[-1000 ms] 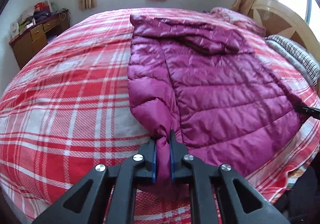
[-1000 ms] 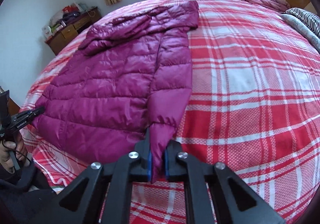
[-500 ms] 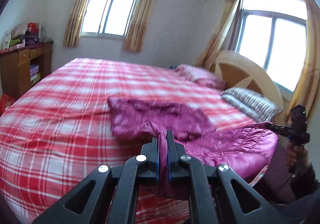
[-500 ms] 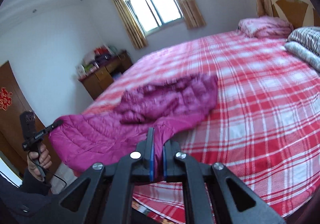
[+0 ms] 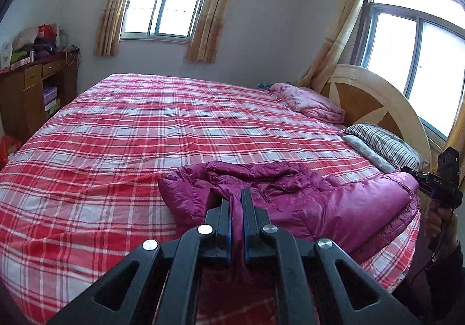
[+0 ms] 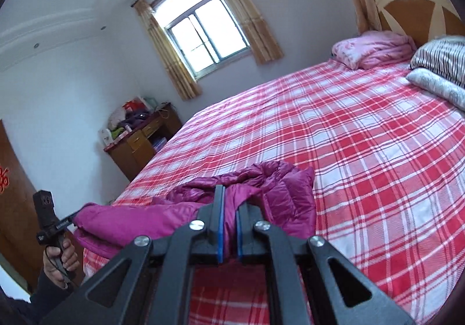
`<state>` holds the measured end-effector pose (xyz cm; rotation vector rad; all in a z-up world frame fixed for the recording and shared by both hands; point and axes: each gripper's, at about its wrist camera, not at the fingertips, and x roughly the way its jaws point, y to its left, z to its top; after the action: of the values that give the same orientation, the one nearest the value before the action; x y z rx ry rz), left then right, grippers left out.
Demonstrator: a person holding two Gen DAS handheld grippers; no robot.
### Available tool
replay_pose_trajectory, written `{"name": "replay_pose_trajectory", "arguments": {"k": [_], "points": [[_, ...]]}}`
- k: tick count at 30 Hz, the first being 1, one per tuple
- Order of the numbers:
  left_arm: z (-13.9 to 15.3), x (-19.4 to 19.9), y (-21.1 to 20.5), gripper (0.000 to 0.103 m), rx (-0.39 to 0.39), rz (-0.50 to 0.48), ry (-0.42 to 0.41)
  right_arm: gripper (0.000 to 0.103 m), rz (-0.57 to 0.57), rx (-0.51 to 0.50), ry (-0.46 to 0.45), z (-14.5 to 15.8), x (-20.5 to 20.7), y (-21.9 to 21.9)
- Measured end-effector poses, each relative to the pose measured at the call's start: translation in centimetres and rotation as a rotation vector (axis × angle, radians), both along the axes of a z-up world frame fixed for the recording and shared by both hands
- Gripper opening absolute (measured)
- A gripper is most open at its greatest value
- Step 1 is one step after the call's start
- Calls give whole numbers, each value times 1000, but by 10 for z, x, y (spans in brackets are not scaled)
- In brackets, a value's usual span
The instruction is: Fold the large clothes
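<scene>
A magenta quilted puffer jacket [image 5: 314,203] lies bunched at the near edge of the red plaid bed [image 5: 151,133]. My left gripper [image 5: 237,200] is shut on one lower corner of the jacket and holds it raised above the bed. My right gripper [image 6: 229,197] is shut on the other lower corner of the jacket [image 6: 273,194] and holds it raised too. Each gripper shows in the other's view: the right one at the far right [image 5: 427,182], the left one at the far left [image 6: 69,220]. The jacket's top end still rests on the bed.
A pink folded quilt [image 5: 308,101], a striped pillow [image 5: 383,144] and a wooden headboard [image 5: 375,98] are at the right end of the bed. A wooden desk with clutter [image 5: 29,86] stands at the left wall. Two curtained windows are behind.
Both grippers have lifted the jacket's lower corners up and pulled them toward me. The jacket, flat on the bed before, is now bunched at the near edge.
</scene>
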<state>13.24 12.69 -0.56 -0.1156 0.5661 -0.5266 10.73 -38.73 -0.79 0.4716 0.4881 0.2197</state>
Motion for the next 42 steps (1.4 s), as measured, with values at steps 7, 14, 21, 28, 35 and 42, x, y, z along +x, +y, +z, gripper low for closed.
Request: {"name": "replay_pose_trajectory", "arguments": {"k": [7,14,21,28,35,42], "points": [[-34,77,-19,6,56,28,62,8,-51,-54,87,-21,92,-6],[-81,134,-29,12,110,96,167,8,-84,-77,220,-74,163,-14],[-81,137,-23,17,87,104,145,8,-95,-135,271,-98,191,-11],[-52,117,-2,69,107,263,-42,8,-107,-125,305,-109,201,-16],[-42,72,-111,76,351,77,-243,27,-140,-161,341,-102,212,-3],[-106,115,-147,76,497,171,-81,99,-248,-293,134,-54,178,35]]}}
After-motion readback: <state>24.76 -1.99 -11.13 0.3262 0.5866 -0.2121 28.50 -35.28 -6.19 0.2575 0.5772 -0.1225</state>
